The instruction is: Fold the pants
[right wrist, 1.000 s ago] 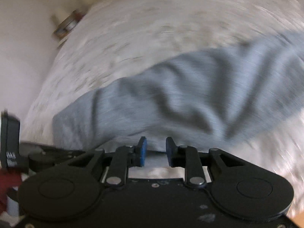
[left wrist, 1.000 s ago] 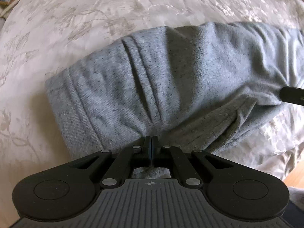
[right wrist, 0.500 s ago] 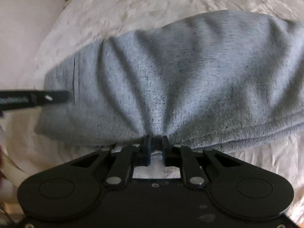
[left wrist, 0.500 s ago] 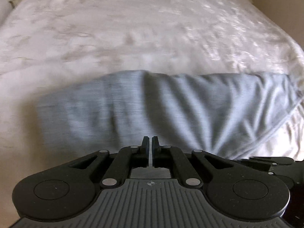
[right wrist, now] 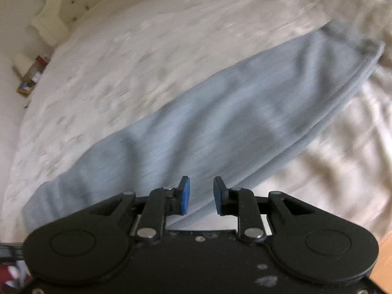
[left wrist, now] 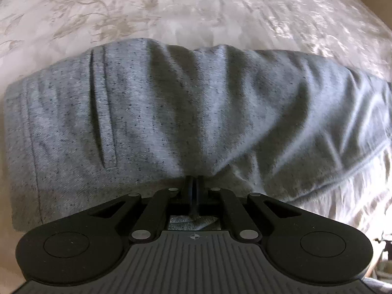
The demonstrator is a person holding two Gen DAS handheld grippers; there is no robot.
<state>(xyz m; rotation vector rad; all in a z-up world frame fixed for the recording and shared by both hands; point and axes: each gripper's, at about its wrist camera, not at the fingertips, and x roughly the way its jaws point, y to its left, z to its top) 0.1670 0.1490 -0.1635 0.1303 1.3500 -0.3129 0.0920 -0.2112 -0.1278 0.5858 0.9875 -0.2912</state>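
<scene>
Released since a moment ago, right tongs (right wrist: pixel 201 193) are opening off the pants (right wrist: pixel 220 127) — left tongs (left wrist: pixel 195 183) clenched on fabric.

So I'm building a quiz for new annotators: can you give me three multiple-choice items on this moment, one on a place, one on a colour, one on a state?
1. Where do the pants lie?
A. on a patterned bedspread
B. on a wooden floor
C. over a chair back

2. What colour are the right claw's pads?
A. red
B. blue
C. green

3. How does the left claw stand?
A. wide open above the cloth
B. shut on the pants
C. shut on a pillow

Answers: 
1 A, the pale floral bedspread shows around the grey cloth on every side. 
2 B, both pads are plainly blue in the right wrist view. 
3 B, its jaws meet with grey fabric pinched and puckered between them.
</scene>
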